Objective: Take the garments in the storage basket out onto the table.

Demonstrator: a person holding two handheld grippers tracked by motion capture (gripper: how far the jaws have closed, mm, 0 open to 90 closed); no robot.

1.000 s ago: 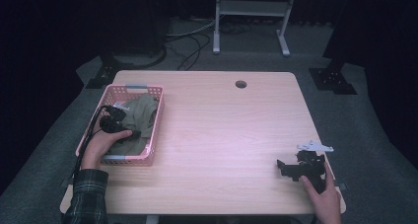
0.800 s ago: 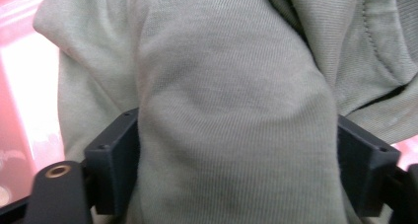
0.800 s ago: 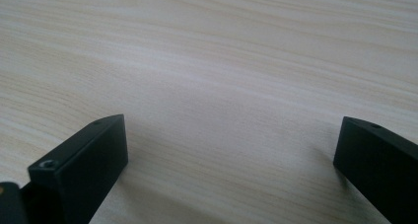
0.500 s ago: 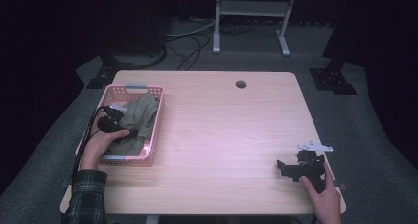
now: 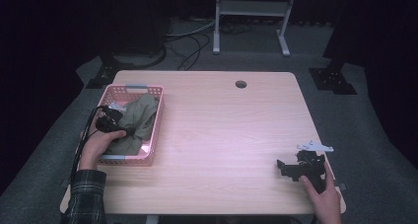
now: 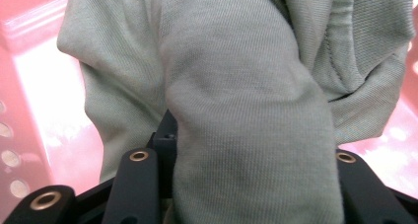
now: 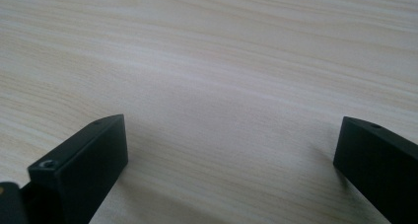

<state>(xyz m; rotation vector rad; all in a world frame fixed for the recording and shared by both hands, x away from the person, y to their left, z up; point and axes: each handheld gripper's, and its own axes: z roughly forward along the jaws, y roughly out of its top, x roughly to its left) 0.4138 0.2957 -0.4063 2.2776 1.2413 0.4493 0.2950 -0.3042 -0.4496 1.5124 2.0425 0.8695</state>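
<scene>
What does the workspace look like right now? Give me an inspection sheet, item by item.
Surface: light wooden table, round hole near its far edge.
Job's things: olive-green garment bunched in pink basket at the table's left.
Clutter: nothing seen.
Grippers: left gripper has just closed its jaws on a fold of the garment; right gripper rests on the table, jaws apart, nothing between them.
Cables: black cable trails from the left gripper.
Surroundings: dark room, grey floor, metal stand behind.

Dim room, grey floor [image 5: 374, 150], wooden table [image 5: 222, 130].
</scene>
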